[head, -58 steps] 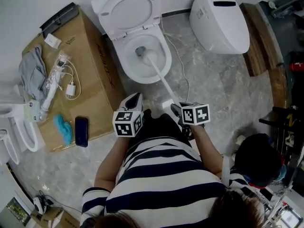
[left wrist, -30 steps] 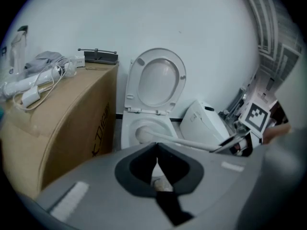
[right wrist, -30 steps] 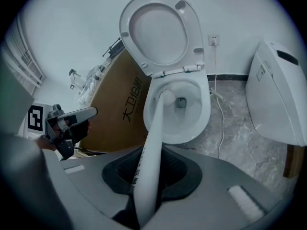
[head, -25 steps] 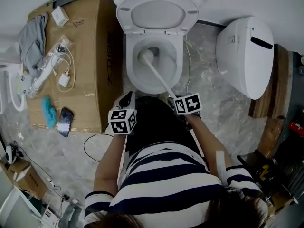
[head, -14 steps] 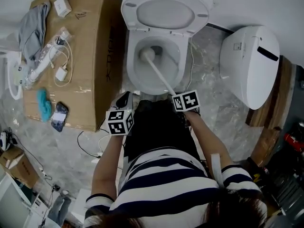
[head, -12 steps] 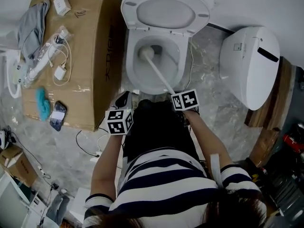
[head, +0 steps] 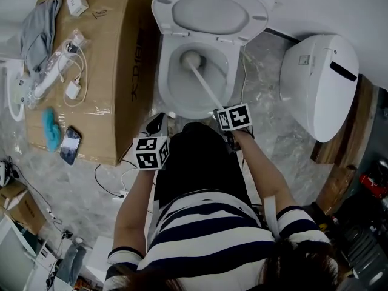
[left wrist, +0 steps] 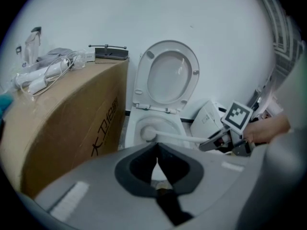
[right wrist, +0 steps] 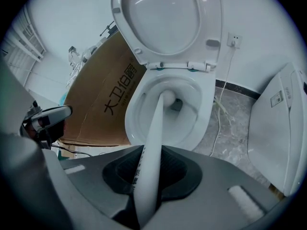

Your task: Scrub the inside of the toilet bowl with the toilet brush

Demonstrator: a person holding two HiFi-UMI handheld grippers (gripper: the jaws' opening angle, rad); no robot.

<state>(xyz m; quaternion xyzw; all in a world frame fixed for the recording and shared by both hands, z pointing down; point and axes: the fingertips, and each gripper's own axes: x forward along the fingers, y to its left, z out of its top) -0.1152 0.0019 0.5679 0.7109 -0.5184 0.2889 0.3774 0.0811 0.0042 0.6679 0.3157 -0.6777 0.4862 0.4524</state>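
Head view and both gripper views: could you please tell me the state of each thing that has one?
toilet seat: raised, leaning back.
toilet bowl: open, brush head inside it.
toilet brush: handle clamped, head down in the bowl.
right gripper: shut on the toilet brush handle.
left gripper: shut, nothing between its jaws.

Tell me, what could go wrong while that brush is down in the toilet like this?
1. The right gripper alone clamps the toilet brush near the end of its long handle, so hard scrubbing might twist it or let it slip in the jaws.
2. A white cable runs down to the floor beside the toilet bowl; a quick flick of the brush could splash it.
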